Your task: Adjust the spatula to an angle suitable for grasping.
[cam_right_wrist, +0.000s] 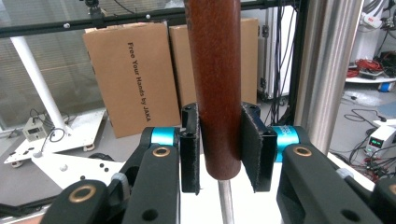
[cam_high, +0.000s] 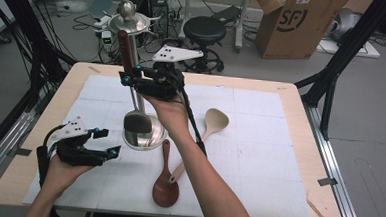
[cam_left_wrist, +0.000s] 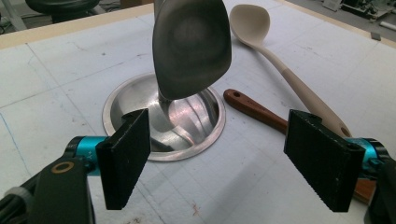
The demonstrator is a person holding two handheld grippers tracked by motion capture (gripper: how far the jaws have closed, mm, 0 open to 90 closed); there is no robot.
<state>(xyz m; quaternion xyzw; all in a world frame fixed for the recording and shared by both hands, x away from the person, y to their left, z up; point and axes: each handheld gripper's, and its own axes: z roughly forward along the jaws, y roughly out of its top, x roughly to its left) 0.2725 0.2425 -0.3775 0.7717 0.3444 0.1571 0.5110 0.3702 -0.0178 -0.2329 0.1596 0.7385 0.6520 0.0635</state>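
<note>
Nearest, at the desk's (cam_high: pixel 298 159) front edge: dark wooden spoon (cam_high: pixel 165 184), bowl toward the person, handle pointing away. Just beside it, pale spoon (cam_high: pixel 207 134), laid slantwise, its handle end close against the dark one's handle, its bowl farther off to the right.

At the left, low over the white mat (cam_high: pixel 258 157): left tongs (cam_high: pixel 113 143), released, nothing between the jaws. Seen along them in the left gripper view (cam_left_wrist: pixel 217 158), jaws standing wide apart, pointed toward the round steel base (cam_left_wrist: pixel 126 105) of the utensil stand, near but not touching it.

Farther in, mid-desk: utensil stand (cam_high: pixel 138 105), steel pole upright on that base, rounded knob on top. Hanging beside the pole, a steel spatula (cam_high: pixel 138 121), blade low above the base, brown wooden handle up by the pole's top.

Higher and farther back: right tongs (cam_high: pixel 127 78), clenched on the spatula's wooden handle. In the right gripper view (cam_right_wrist: pixel 219 154), pads pressed against both sides of the brown handle near its lower end, thin metal shank running down below them, stand's pole just to the right. Handle upright between the pads.

Beyond the desk: black stool (cam_high: pixel 204 31), cardboard box (cam_high: pixel 295 24) on the floor.
</note>
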